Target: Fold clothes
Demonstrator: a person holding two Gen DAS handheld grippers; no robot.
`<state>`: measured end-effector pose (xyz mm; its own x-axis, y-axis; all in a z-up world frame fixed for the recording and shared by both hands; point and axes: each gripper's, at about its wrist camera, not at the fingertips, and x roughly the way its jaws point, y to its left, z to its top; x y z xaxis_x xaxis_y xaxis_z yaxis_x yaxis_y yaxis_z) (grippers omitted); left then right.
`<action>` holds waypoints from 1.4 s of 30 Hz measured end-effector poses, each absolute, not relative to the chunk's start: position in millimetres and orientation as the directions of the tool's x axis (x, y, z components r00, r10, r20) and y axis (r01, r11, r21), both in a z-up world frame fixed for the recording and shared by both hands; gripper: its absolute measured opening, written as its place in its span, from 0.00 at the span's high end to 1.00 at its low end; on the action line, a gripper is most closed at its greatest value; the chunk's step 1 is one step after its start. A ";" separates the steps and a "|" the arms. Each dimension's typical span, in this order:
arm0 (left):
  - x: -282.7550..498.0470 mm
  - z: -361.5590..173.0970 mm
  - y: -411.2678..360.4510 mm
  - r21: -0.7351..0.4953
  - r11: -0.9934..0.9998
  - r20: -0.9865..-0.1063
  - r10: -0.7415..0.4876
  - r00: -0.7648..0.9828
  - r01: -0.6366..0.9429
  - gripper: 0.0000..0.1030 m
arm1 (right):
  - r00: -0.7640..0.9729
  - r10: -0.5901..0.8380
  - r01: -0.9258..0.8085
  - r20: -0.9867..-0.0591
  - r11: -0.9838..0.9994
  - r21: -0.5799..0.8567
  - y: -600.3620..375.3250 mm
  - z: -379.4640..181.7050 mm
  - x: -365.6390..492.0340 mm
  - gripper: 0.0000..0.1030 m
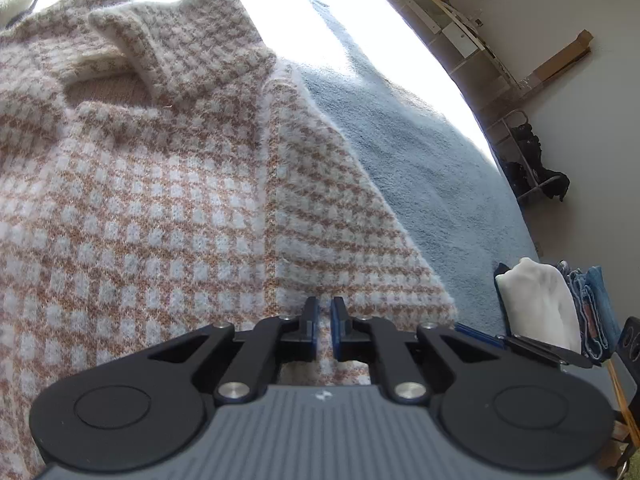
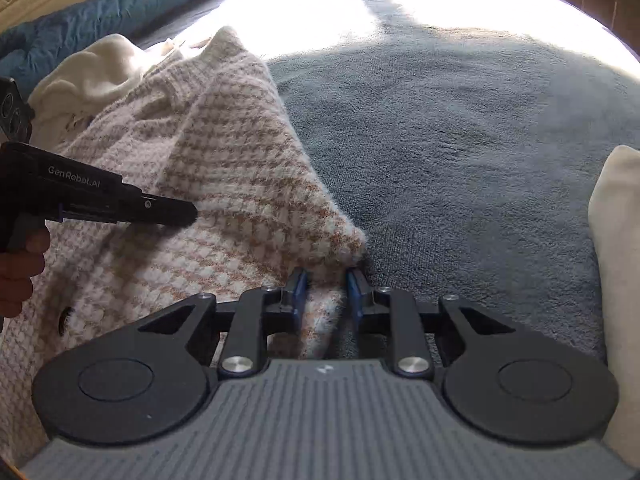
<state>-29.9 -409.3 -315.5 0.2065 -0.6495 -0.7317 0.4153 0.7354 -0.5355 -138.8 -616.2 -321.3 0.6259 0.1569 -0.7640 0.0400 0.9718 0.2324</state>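
Note:
A fuzzy tan-and-white houndstooth sweater (image 1: 160, 200) lies spread on a blue-grey blanket (image 1: 420, 168), collar at the far end. My left gripper (image 1: 325, 308) hovers over the sweater's body near its right edge, jaws nearly closed with a thin gap and nothing between them. In the right wrist view the sweater (image 2: 224, 184) has its sleeve folded over the body. My right gripper (image 2: 327, 282) is partly open around the sleeve's cuff corner (image 2: 344, 248) at the blanket (image 2: 460, 140). The left gripper shows from the side (image 2: 168, 210), resting above the sweater.
A cream garment (image 2: 92, 68) lies beyond the sweater, with a teal pillow (image 2: 112, 12) behind it. A white folded item (image 2: 616, 240) and folded jeans (image 1: 592, 304) sit at the right. Shelves and boxes (image 1: 460, 20) stand by the wall.

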 end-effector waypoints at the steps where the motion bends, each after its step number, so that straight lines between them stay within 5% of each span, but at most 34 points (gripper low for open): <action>1: -30.9 -304.6 -412.3 -0.526 0.726 -0.713 -0.660 0.236 0.444 0.68 | 0.638 0.141 0.042 -0.757 0.975 0.217 -614.2 -310.4 -139.8 0.80; 8: 23.8 -299.9 -457.3 -0.458 0.735 -0.645 -0.662 0.382 0.500 0.64 | 0.699 0.110 0.022 -0.707 0.984 0.175 -589.1 -286.5 -134.1 0.81; 13: 61.0 -333.6 -452.3 -0.507 0.751 -0.673 -0.652 0.350 0.422 0.77 | 0.650 0.050 0.073 -0.758 0.989 0.128 -571.5 -323.8 -130.6 0.83; 17: 56.9 -318.1 -451.1 -0.494 0.724 -0.634 -0.679 0.371 0.481 0.64 | 0.685 0.049 0.093 -0.727 0.984 0.155 -568.4 -299.1 -136.1 0.82; 21: 64.9 -334.9 -456.0 -0.496 0.748 -0.656 -0.656 0.373 0.441 0.75 | 0.678 0.024 0.137 -0.735 0.978 0.159 -575.9 -312.3 -129.3 0.83; 24: 58.6 -321.0 -453.0 -0.493 0.754 -0.660 -0.649 0.379 0.433 0.70 | 0.668 0.062 0.142 -0.741 0.968 0.208 -585.3 -319.5 -130.9 0.83; 28: 33.4 -289.5 -435.0 -0.488 0.728 -0.625 -0.677 0.389 0.481 0.57 | 0.686 0.105 0.131 -0.720 0.956 0.264 -593.8 -282.1 -153.2 0.81; 33: -26.2 -263.3 -401.2 -0.468 0.701 -0.657 -0.683 0.319 0.538 0.54 | 0.656 0.214 0.006 -0.724 0.958 0.288 -582.6 -261.6 -189.3 0.80; 37: -84.0 -258.2 -376.9 -0.459 0.705 -0.710 -0.657 0.254 0.540 0.56 | 0.518 0.224 -0.084 -0.826 0.974 0.211 -563.9 -315.4 -194.4 0.83; 42: -172.2 -244.2 -350.9 -0.481 0.673 -0.744 -0.652 0.144 0.562 0.55 | 0.560 0.253 -0.095 -0.789 0.965 0.243 -573.3 -288.8 -210.0 0.82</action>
